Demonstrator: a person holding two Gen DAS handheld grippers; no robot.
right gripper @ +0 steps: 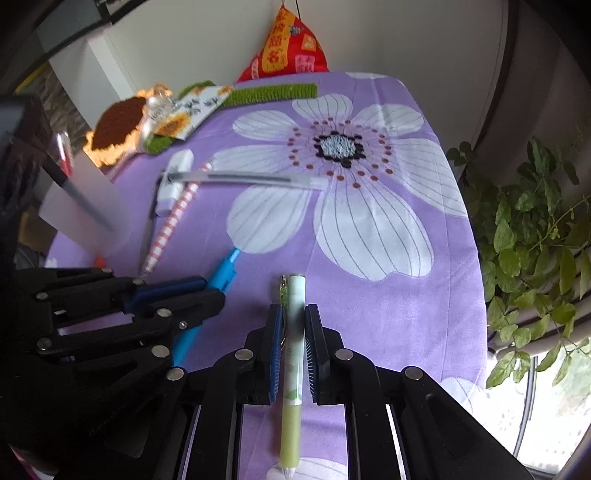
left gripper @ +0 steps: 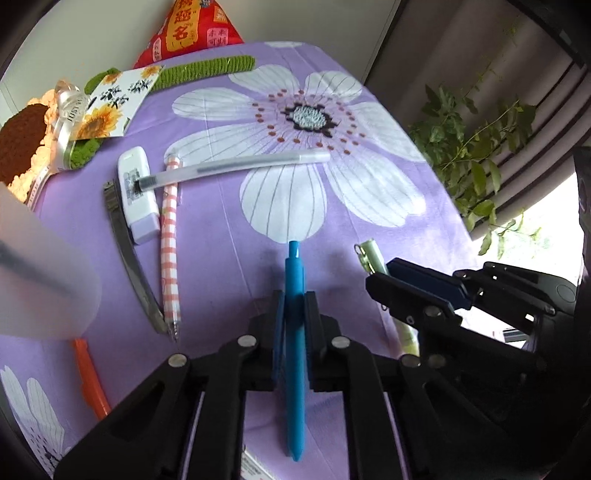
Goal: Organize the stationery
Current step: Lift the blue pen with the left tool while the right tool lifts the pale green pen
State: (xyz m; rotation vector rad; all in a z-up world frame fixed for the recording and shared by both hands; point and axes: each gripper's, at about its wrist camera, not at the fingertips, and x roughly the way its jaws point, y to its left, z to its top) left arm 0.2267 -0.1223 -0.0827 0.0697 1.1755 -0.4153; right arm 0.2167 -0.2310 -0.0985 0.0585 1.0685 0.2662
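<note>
I have the blue pen clamped in my left gripper, its 2 jaws closed tight against the barrel, clicker end pointing away from me and the tip hanging below the jaws over the purple flowered cloth. My right gripper pinches the green pen the same way, cap and clip end forward, tip toward me. The 2 grippers sit close side by side, both angled down at the table; in the right wrist view the left one shows at the left edge with the blue pen sticking out diagonally.

Further out on the cloth, left of centre, lie the loose items: a clear gel pen lying crosswise, 1 end resting on a white eraser and crossing over a pink checked pen. Just left of the eraser is a slim metal-looking tool; I cannot tell what it is. An orange pen lies near the left edge, partly under a frosted translucent cup with a dark pen inside it.

At the far side sit a sunflower card, crocheted pieces in green and brown, and a red pouch. A leafy plant stands to the right, off the table.
</note>
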